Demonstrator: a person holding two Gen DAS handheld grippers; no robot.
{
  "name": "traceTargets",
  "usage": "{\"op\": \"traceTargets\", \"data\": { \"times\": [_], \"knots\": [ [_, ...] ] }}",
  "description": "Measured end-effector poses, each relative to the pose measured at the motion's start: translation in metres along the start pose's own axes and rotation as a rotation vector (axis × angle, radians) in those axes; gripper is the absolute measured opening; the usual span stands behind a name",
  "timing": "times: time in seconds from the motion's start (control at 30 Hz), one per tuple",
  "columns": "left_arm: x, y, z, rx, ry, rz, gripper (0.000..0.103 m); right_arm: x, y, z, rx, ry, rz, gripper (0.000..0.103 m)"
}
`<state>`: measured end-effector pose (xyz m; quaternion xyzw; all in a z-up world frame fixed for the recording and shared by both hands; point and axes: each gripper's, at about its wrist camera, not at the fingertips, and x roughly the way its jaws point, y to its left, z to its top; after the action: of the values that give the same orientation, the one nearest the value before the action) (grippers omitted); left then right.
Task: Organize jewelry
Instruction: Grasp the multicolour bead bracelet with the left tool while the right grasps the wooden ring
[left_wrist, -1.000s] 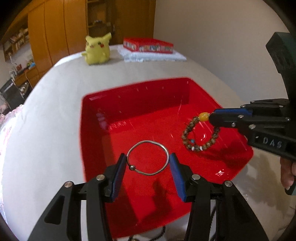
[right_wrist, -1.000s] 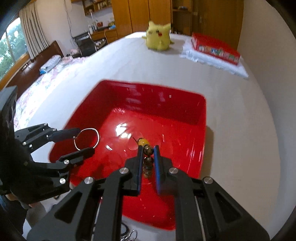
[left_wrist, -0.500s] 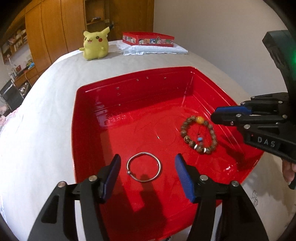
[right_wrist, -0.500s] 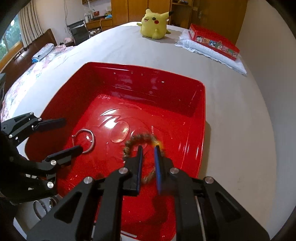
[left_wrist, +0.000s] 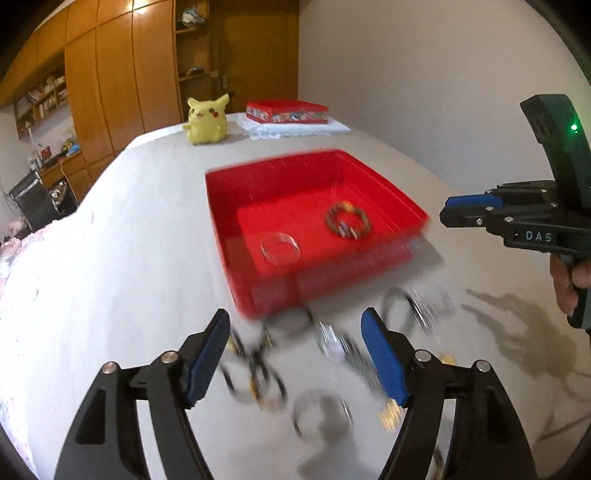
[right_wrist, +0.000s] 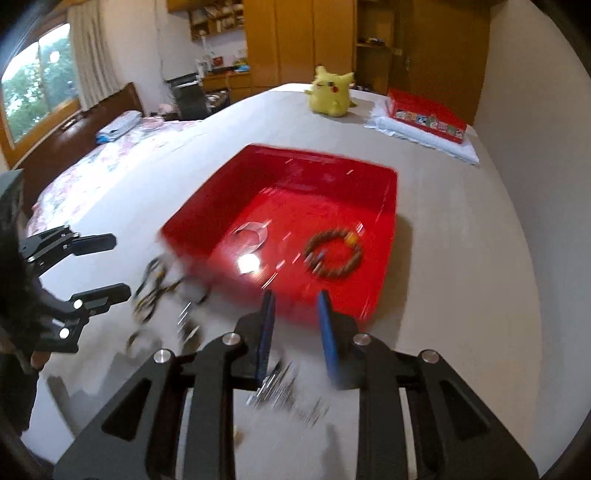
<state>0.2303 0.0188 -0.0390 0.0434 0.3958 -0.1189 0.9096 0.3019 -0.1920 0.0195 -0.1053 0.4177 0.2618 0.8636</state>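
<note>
One word, "DAS", reads on the right gripper (left_wrist: 448, 214); only its own view shows a window (right_wrist: 35, 79). Both pairs of fingers, left gripper (left_wrist: 295, 354) included, are spreading, empty.

The left gripper (left_wrist: 295, 354) fills the lower frame of its own view, empty jaws opening wide, while the right gripper (right_wrist: 295, 325), low in its view, opens narrower empty jaws, a hand (left_wrist: 569, 280) gripping its handle.

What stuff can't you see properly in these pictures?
- Loose jewelry on the bedsheet, both views: motion blur, pieces cannot be told apart or counted.
- Silver ring in the red tray: smeared.
- Box lid pictures, right wrist view: too small.
</note>
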Motion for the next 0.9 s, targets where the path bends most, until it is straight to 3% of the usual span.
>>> {"op": "traceTargets", "data": {
  "times": [0.13,0.2,0.37,0.57,0.73,0.87,0.9],
  "knots": [
    [-0.022,-0.021,-0.052,0.019,0.036,0.011,0.074,-0.026,0.03,-0.058,0.004,0.02,0.054,0.023],
    [-0.026,-0.029,-0.067,0.014,0.057,-0.009,0.074,-0.031,0.046,-0.087,0.007,0.039,0.075,0.023],
    [-0.032,-0.051,-0.102,0.028,0.076,0.023,0.074,-0.04,0.077,-0.141,0.033,0.06,0.096,0.026],
    [-0.022,-0.063,-0.115,0.013,0.098,-0.011,0.074,-0.042,0.091,-0.178,0.091,0.086,0.117,0.026],
    [-0.009,-0.07,-0.119,0.029,0.121,0.03,0.072,-0.045,0.101,-0.191,0.11,0.089,0.133,0.028],
    [-0.003,-0.069,-0.124,0.015,0.128,0.038,0.06,-0.046,0.111,-0.196,0.101,0.086,0.141,0.031],
    [-0.004,-0.069,-0.124,0.013,0.123,0.05,0.051,-0.046,0.115,-0.197,0.089,0.087,0.14,0.031]
  ]
}}
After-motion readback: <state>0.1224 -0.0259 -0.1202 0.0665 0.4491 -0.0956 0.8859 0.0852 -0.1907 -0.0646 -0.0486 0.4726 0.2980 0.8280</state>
